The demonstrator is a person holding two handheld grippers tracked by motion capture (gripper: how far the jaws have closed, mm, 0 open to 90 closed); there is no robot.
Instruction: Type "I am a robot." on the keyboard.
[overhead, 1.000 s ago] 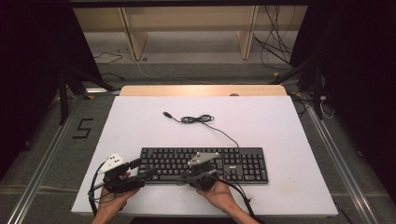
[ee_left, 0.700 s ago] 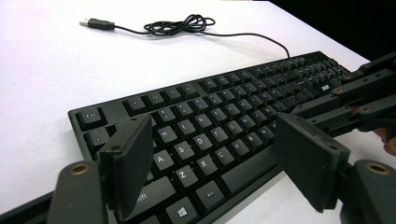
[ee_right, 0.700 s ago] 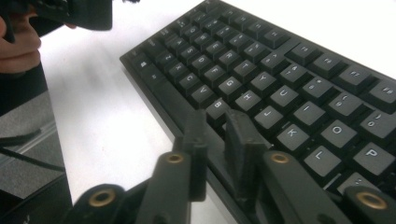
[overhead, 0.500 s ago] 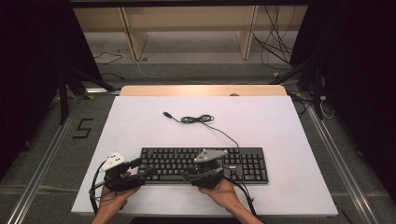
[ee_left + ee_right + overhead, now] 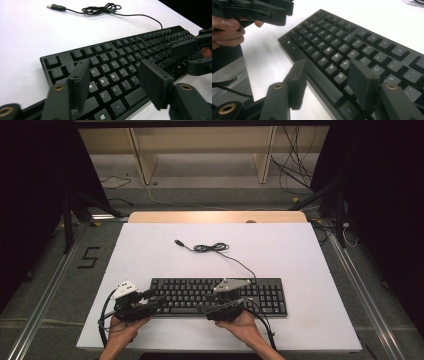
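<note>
Black full-size plastic keyboard (image 5: 219,296) sits flat under both claws: rigid, light, slick-sided. Left gripper (image 5: 113,82) jaws just closing, right gripper (image 5: 327,80) just opening, both empty. Grab the front edge, not the thin black USB cable (image 5: 212,248) beyond

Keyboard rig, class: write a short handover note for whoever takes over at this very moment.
Left gripper: open, its jaws have just been closing, nothing clamped; it hovers above the left letter keys.
Right gripper: open, its jaws have just been opening, nothing held; it sits over the near edge by the space bar.
Keyboard: flat on the white table, near the front edge. Its cable lies loosely coiled behind it, USB plug free.
Done: nothing that can be told from this moment.
Left: probably grasping or pressing the keyboard.
</note>
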